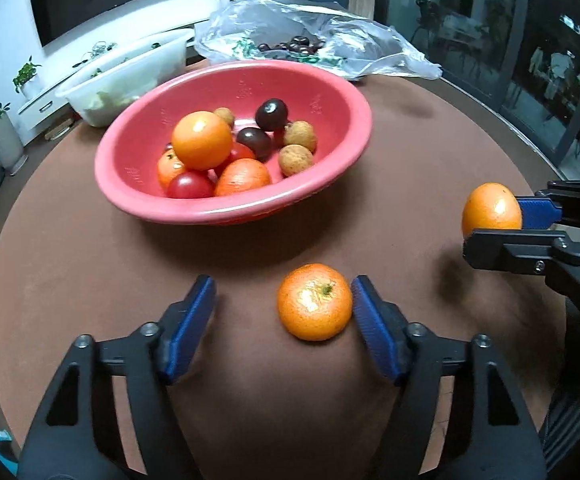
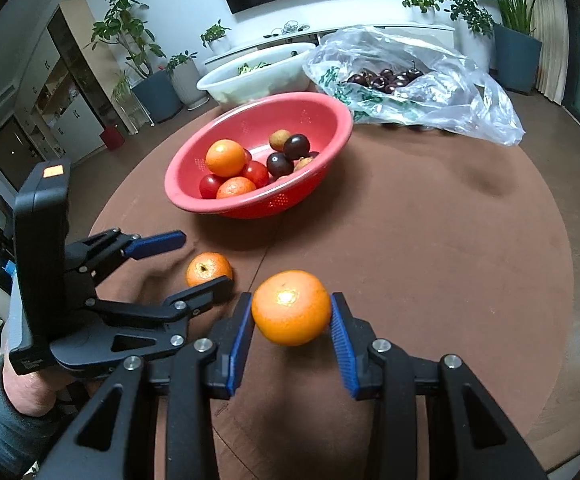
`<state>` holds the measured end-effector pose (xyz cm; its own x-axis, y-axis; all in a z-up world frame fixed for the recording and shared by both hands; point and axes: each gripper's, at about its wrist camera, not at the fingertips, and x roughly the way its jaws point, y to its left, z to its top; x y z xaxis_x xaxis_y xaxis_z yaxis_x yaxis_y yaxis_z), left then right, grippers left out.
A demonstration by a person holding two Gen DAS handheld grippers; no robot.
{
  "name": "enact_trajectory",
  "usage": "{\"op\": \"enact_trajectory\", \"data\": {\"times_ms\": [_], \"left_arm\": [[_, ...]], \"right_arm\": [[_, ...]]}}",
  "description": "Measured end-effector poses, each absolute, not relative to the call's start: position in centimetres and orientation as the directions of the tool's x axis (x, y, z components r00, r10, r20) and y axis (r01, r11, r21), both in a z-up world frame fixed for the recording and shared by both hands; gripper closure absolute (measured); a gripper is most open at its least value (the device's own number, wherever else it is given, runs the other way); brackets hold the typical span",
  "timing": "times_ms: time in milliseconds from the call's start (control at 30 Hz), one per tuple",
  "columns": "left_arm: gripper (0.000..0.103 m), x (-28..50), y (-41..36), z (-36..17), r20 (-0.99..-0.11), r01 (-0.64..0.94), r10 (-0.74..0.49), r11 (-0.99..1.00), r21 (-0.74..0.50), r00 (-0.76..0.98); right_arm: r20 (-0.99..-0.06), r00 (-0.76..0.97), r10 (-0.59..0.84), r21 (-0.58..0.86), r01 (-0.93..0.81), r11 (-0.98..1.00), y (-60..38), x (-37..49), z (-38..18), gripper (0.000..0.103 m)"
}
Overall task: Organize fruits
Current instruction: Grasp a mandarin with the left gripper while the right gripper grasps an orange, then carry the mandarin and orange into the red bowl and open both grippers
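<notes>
left fingers loose around bench tangerine, touching one pad | center, then squeeze | right fingers clamp orange | bowl at 12

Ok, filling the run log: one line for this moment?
right gripper: shut on orange, lifted | left gripper: open around tangerine on table | bowl: holds fruit

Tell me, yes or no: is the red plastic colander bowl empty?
No: the red plastic colander bowl holds oranges, red and dark tomatoes and small brown round fruits.
</notes>
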<state>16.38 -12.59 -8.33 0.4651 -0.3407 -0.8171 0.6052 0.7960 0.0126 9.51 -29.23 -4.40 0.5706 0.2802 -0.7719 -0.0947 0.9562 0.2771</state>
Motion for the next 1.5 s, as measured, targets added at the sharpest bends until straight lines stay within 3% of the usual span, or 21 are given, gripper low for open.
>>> {"op": "enact_trajectory", "data": {"times_ms": [367,667,867,1067,1500], "left_arm": [[0.069,15.5,-13.4,-8.9,-0.823,0.638,-0.393,0.768,-0.049,0.41],[0.07,15.6,-9.9,-7.5,-0.791,0.579,-0.441,0.804,-0.138,0.424],[0.07,17.0,-6.9,-2.2,-0.71,0.542,-0.49,0.821,-0.18,0.506],[0.07,22.1,-5.9,0.9,-0.685,0.494,-0.455,0.855,-0.157,0.569],[0.069,29.4,-9.7,-2.9,-0.757,0.51,-0.39,0.856,-0.088,0.524]], "right_arm": [[-0.762,0.581,0.284,0.284,-0.094,0.954,-29.4,9.4,-4.0,0.062],[-0.746,0.603,0.283,0.278,-0.104,0.955,-29.2,9.4,-2.8,0.062],[-0.738,0.618,0.27,0.238,-0.136,0.962,-28.5,10.9,-0.8,0.062],[-0.727,0.633,0.266,0.181,-0.196,0.964,-26.6,14.9,2.3,0.062],[-0.837,0.519,0.175,0.082,-0.197,0.977,-23.9,23.6,-3.2,0.062]]}}
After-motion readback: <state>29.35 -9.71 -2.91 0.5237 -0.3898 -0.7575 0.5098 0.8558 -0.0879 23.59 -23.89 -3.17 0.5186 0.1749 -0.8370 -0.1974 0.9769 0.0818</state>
